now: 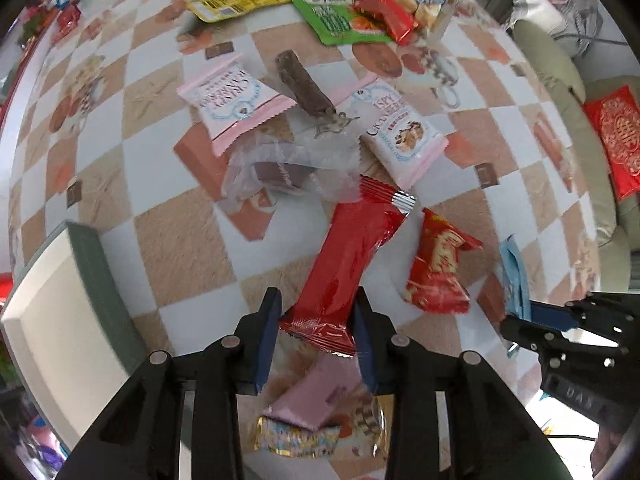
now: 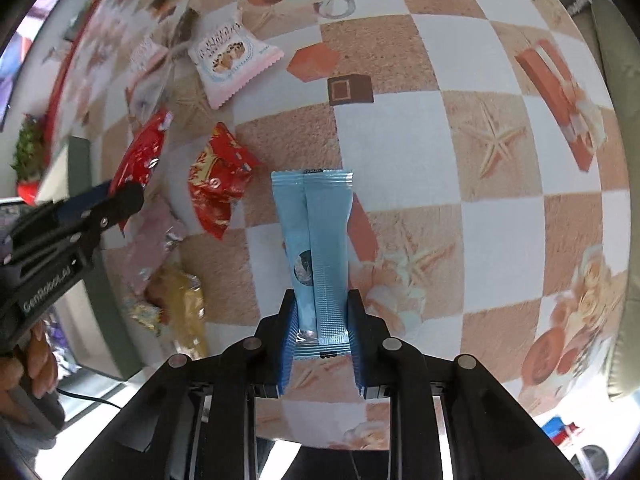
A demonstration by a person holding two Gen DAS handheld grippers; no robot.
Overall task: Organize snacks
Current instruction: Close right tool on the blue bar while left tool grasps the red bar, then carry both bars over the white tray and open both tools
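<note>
The long red wrapper [image 1: 352,264] is clamped at its near crimped end between the blue pads of the left gripper [image 1: 318,320], its long axis running away from the camera and leaning to the right, the silver-edged far end pointing toward the clear packet [image 1: 288,168] and the two pink-and-white cookie packs [image 1: 236,104] beyond. Held by one end like this, it hangs lengthwise from the jaws, which probably suits dropping it endwise into a container; the grey-rimmed tray [image 1: 92,280] sits just to the left, a likely destination (that is a judgement, not something shown). In the other view the pale blue stick pack [image 2: 316,252] is pinched the same way at its near seam by the right gripper [image 2: 322,320], jaws closed on it, its long axis pointing almost straight away over the checked tablecloth [image 2: 440,140], far end slightly fanned. A crumpled red snack bag [image 2: 220,184] lies just left of it, between the two grippers. Near the left gripper, a pink wrapper [image 1: 316,396] and a gold-foil sweet [image 1: 296,436] lie below its fingers. Farther off, a yellow pack [image 1: 240,0] and green pack [image 1: 332,12] remain unsorted.
</note>
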